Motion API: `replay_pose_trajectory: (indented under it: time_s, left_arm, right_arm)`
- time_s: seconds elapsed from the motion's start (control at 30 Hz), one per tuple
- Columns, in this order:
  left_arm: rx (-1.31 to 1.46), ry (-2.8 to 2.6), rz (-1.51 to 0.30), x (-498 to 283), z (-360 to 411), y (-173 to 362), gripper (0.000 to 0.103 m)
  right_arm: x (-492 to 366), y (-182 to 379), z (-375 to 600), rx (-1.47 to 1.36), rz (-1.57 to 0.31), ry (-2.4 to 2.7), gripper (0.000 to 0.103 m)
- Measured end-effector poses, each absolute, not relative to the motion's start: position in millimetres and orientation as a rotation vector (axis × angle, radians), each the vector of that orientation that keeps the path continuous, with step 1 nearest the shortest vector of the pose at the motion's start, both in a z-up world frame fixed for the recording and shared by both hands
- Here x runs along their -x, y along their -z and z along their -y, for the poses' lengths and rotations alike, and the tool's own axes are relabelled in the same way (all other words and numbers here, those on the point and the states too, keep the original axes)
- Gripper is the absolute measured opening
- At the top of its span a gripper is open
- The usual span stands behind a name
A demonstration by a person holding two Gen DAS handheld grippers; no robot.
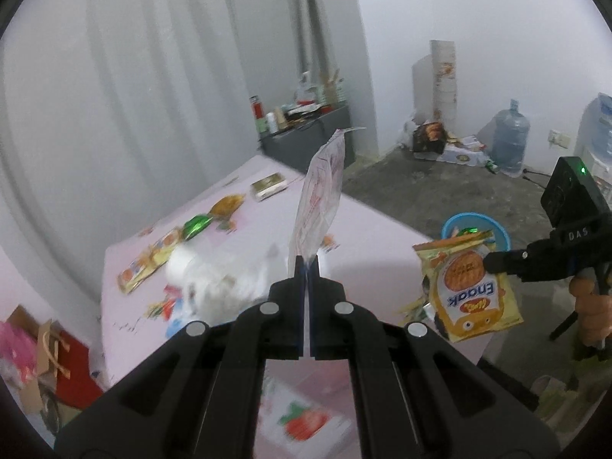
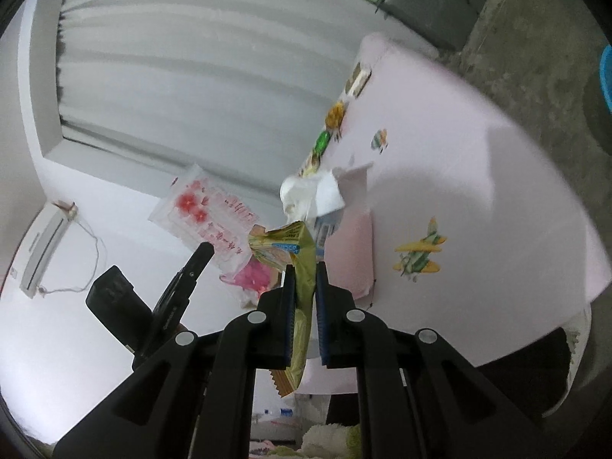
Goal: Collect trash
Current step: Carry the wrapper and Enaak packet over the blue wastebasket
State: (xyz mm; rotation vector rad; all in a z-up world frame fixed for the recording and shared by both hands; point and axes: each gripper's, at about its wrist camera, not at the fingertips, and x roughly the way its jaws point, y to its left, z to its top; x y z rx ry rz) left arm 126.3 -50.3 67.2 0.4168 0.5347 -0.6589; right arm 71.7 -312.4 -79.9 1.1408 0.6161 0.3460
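A: Grippers? Left gripper (image 1: 306,267) clamped on clear printed wrapper (image 1: 319,191), raised above pink table (image 1: 367,237).
B: Right gripper (image 2: 305,267) pinches yellow snack packet (image 2: 283,244); blue bin (image 1: 476,225) far right.

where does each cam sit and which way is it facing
Left wrist: rides the left claw, facing over the pink table toward the blue bin; its jaws pinch a clear wrapper; the right claw and a hand show.
Right wrist: rides the right claw, rolled sideways, facing the table and curtain; it grips the yellow snack packet.
Shared: table, snack packet, clear wrapper.
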Motion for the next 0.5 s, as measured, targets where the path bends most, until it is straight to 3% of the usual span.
replay_pose_trajectory:
  time_s: [0.23, 0.5]
  left_arm:
    - [-0.454, 0.824, -0.537, -125.2, 146.8, -67.6, 0.0]
    - [-0.545, 1.069, -0.679, -123.5, 300.1, -30.2, 0.0]
  right_arm:
    - [-29.5, 87.1, 364.5, -1.184, -0.502, -0.194, 0.01]
    - [31.7, 111.7, 447.5, -1.239, -0.394, 0.184, 0.01]
